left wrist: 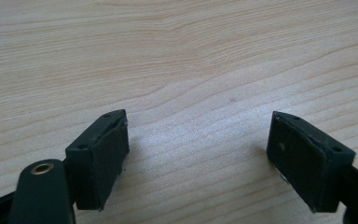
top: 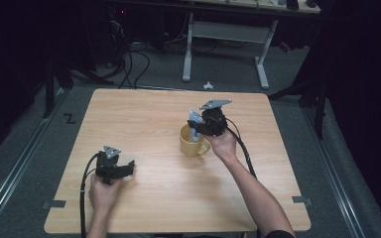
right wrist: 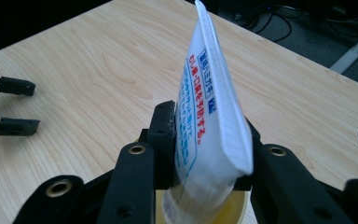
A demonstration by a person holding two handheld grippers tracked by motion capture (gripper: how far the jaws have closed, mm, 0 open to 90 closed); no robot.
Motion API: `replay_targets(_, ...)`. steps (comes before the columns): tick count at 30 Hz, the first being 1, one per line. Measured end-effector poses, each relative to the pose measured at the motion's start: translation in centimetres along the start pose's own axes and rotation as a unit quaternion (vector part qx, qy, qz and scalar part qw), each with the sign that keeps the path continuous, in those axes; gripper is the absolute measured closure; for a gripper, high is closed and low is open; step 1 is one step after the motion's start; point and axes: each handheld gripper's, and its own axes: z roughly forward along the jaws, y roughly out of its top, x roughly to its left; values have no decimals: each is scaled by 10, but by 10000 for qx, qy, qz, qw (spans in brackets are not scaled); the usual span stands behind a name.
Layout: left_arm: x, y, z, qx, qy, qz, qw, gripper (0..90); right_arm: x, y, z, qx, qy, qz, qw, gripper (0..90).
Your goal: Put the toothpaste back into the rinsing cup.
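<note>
1. While the right gripper [right wrist: 205,154] pinches a white toothpaste tube [right wrist: 209,116], the tube's lower end already sits inside the yellow mug [top: 193,141] near the middle of the wooden table [top: 144,114].
2. The tube's long axis runs nearly upright, crimped end up and leaning slightly, so the jaws flank it directly above the mug's mouth.
3. The left gripper [top: 121,170], jaws spread and empty, rests well apart from the mug; the right hand [top: 223,144] is clearly nearer.

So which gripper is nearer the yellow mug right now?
Right. The right gripper is directly over the mug, shut on a tube whose lower end is inside it. The left gripper sits open near the table's front-left, well apart from the mug.
</note>
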Motion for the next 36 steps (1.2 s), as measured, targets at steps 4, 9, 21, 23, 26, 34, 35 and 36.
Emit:
replay_targets(4, 0, 0, 0, -1, 0, -2, 10000, 212, 0, -3, 3, 52, -20, -16, 10000, 689)
replay_targets(9, 0, 0, 0, -1, -1, -1, 10000, 212, -1, -6, 7, 113, -39, 22, 9999, 689)
replay_targets(21, 0, 0, 0, -1, -1, -2, 10000, 212, 1, -9, 14, 231, -62, -43, 9997, 690)
replay_targets(23, 0, 0, 0, -1, -2, -2, 10000, 212, 1, -10, 15, 248, -57, -42, 9997, 690)
replay_targets(26, 0, 0, 0, 3, -6, 0, 10000, 212, 2, -11, 17, 277, -55, -37, 9996, 691)
replay_targets(34, 0, 0, 0, 0, -1, -1, 10000, 212, 1, -15, 21, 310, -65, -35, 9995, 691)
replay_targets(35, 0, 0, 0, 1, -4, -1, 10000, 212, 1, -15, 21, 320, -60, -33, 9995, 691)
replay_targets(36, 0, 0, 0, -1, -2, -2, 10000, 212, 1, -15, 21, 335, -64, -42, 9994, 691)
